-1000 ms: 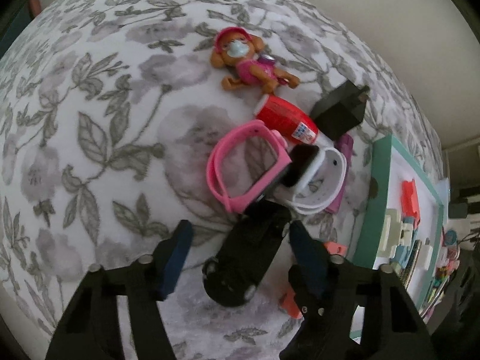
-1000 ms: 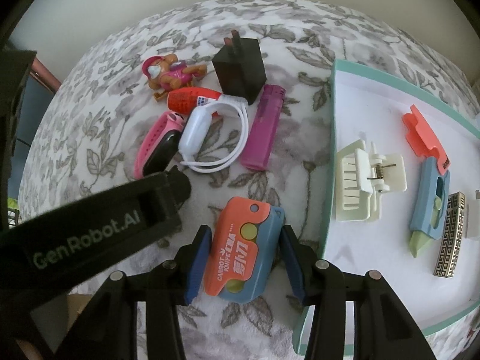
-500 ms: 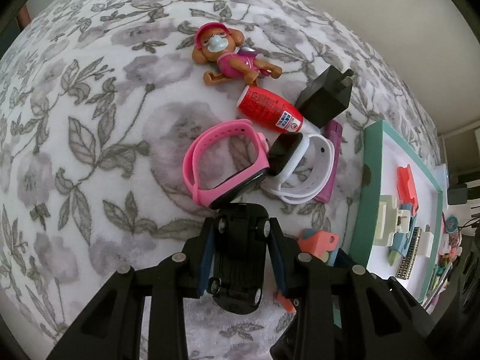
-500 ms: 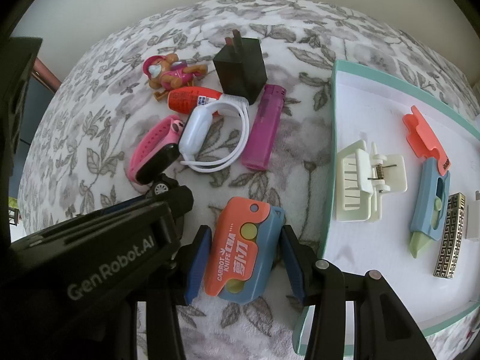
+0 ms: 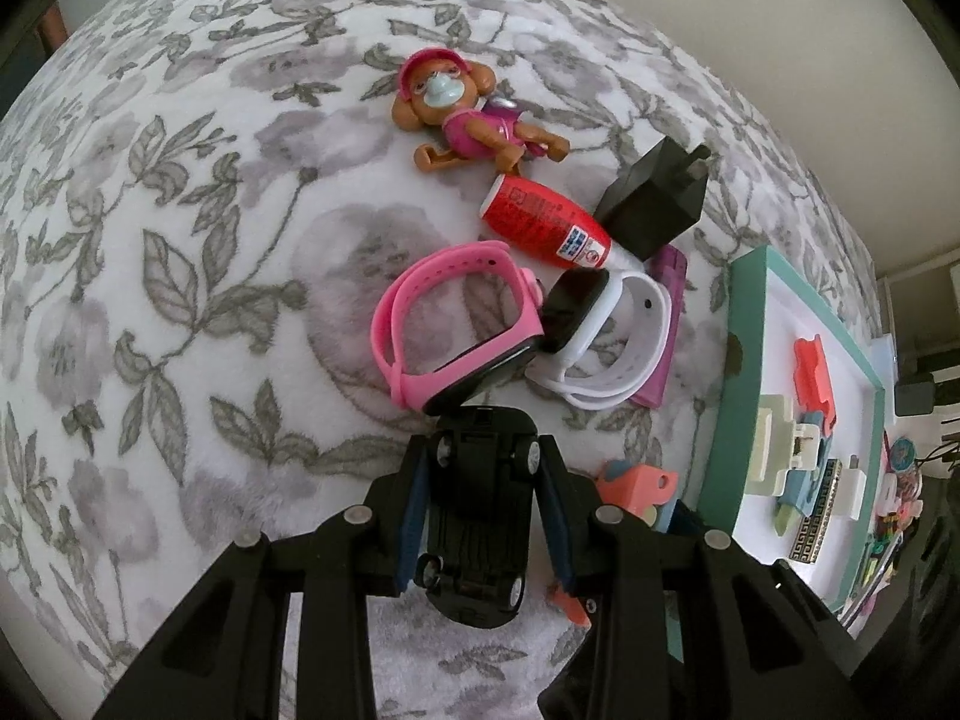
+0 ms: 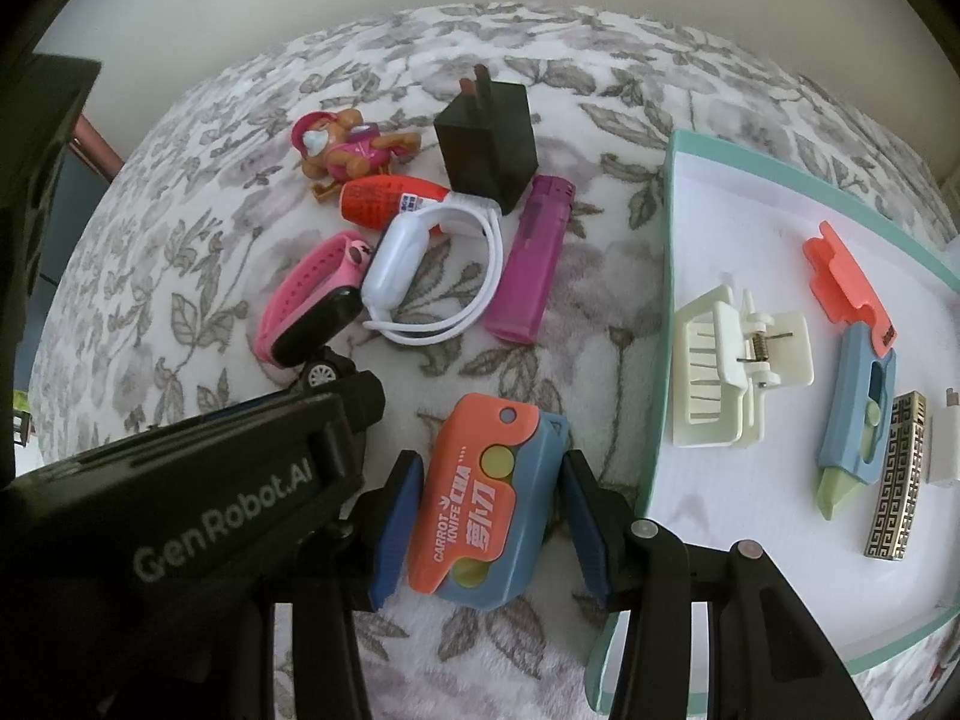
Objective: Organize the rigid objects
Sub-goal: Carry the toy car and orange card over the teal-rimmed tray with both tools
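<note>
The left gripper (image 5: pixel 483 474) is clamped on a black toy car (image 5: pixel 480 516), lying underside-up on the floral cloth (image 5: pixel 180 240) just beside the pink watch (image 5: pixel 456 330). The right gripper (image 6: pixel 489 498) brackets the orange-and-blue carrot knife (image 6: pixel 486 498), left pad touching, right pad slightly apart, near the teal-rimmed tray (image 6: pixel 666 276)

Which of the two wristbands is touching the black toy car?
The pink silicone wristband: its dark screen end rests against the front of the black toy car held between the left fingers. The white wristband lies farther right, apart from the car.
</note>
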`<control>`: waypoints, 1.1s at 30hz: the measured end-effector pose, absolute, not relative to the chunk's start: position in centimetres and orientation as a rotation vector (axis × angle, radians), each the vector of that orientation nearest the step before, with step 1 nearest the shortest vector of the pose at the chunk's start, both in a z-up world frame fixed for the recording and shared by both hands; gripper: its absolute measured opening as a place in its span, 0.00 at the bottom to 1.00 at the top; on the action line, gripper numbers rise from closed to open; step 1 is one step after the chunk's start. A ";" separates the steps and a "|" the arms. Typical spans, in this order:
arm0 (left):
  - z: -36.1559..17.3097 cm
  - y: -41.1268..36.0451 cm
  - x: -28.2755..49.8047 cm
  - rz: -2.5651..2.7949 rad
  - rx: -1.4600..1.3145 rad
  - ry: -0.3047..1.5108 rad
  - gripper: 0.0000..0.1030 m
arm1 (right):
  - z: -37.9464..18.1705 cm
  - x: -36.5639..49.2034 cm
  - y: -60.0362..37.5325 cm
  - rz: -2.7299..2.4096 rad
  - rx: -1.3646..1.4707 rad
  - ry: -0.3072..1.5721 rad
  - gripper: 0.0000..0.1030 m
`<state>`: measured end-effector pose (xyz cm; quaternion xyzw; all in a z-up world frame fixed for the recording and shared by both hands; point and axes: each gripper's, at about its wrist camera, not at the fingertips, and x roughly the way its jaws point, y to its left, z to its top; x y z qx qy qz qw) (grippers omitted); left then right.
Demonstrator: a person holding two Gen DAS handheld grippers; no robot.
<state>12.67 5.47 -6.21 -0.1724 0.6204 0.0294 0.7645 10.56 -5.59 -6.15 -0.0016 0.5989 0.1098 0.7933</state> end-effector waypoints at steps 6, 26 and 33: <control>-4.3 5.8 12.4 0.071 -0.371 1.299 0.34 | -5.7 10.8 -7.2 0.252 0.114 1.304 0.47; 2.7 1.1 12.5 0.017 -0.300 1.144 0.34 | -0.6 11.1 -13.5 0.214 0.353 1.159 0.37; 4.4 -1.8 12.5 -0.008 -0.256 1.130 0.34 | 1.3 10.4 -16.5 0.174 0.404 1.094 0.35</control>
